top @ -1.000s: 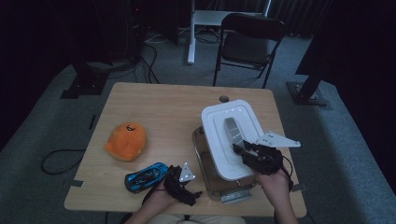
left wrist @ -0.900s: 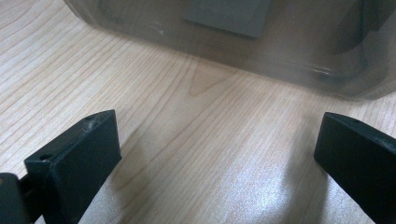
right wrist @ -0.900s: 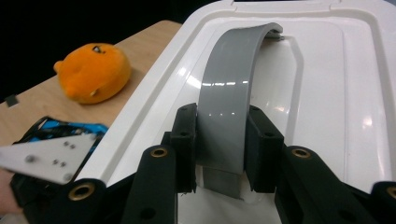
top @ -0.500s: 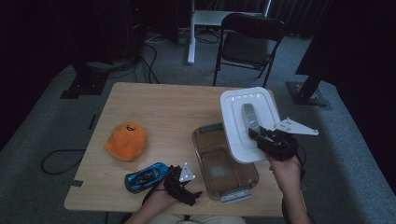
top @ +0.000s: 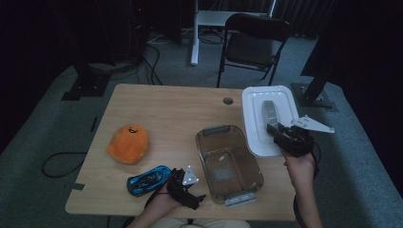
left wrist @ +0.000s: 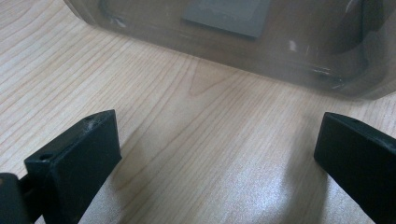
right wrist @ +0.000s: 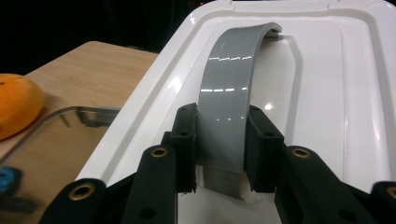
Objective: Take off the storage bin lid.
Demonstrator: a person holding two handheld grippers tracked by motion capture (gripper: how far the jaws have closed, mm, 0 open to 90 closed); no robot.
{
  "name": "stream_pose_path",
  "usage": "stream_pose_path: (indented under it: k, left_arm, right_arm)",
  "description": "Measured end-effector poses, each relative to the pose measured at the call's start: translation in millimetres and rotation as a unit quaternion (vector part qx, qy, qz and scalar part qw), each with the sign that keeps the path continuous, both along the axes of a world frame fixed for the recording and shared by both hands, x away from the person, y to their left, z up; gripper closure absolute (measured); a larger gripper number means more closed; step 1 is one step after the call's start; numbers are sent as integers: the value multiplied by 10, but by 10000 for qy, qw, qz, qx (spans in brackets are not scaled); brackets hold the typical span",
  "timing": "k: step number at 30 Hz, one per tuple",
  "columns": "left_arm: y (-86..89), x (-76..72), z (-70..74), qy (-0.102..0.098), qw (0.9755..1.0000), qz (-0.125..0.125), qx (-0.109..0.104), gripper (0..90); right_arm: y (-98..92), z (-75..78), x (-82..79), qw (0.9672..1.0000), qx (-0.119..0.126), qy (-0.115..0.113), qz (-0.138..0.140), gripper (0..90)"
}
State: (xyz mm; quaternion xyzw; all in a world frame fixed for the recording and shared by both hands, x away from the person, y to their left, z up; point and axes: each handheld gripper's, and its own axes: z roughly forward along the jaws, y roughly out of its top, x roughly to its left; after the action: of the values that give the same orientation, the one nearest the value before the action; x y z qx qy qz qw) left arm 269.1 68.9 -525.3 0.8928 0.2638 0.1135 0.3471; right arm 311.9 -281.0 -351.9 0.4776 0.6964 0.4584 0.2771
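My right gripper (top: pixel 280 130) (right wrist: pixel 219 144) is shut on the grey handle (right wrist: pixel 231 84) of a white lid (top: pixel 259 123) (right wrist: pixel 327 79) and holds the lid up, over the table's right edge. Left of it a clear plastic box (top: pixel 228 164) (left wrist: pixel 243 42) stands uncovered on the table. At the front edge my left gripper (top: pixel 192 194) (left wrist: pixel 219 149) rests just left of the box's near corner, jaws open over bare wood with nothing between them.
An orange plush toy (top: pixel 128 142) (right wrist: pixel 16 105) lies at the table's left. A blue toy car (top: pixel 148 179) sits beside my left hand. A dark chair (top: pixel 254 40) stands beyond the far edge. The wooden table (top: pixel 176 114) has a cable hole (top: pixel 228 100) near the back.
The right gripper has lifted the white lid off the clear box and carried it right and away, leaving the box uncovered. The left gripper has stayed put.
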Motion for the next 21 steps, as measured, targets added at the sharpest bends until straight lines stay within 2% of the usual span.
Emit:
stream_pose_path:
  k: [9, 13, 19, 21]
  left_arm:
    - [-1, 0, -1, -9, 10000, 4, -3, 10]
    - [0, 0, -1, -8, 10000, 2, 2, 10]
    - [0, 0, -2, -11, 10000, 1, 0, 10]
    - [0, 0, -1, -9, 10000, 0, 2, 10]
  right_arm:
    - [-195, -181, 140, 9995, -25, 139, -297, 686]
    - [-260, -358, 218, 9989, -59, 234, -398, 686]
    - [-317, -650, 332, 9980, 67, 408, -481, 686]
    - [-322, -684, 345, 9979, 73, 415, -489, 686]
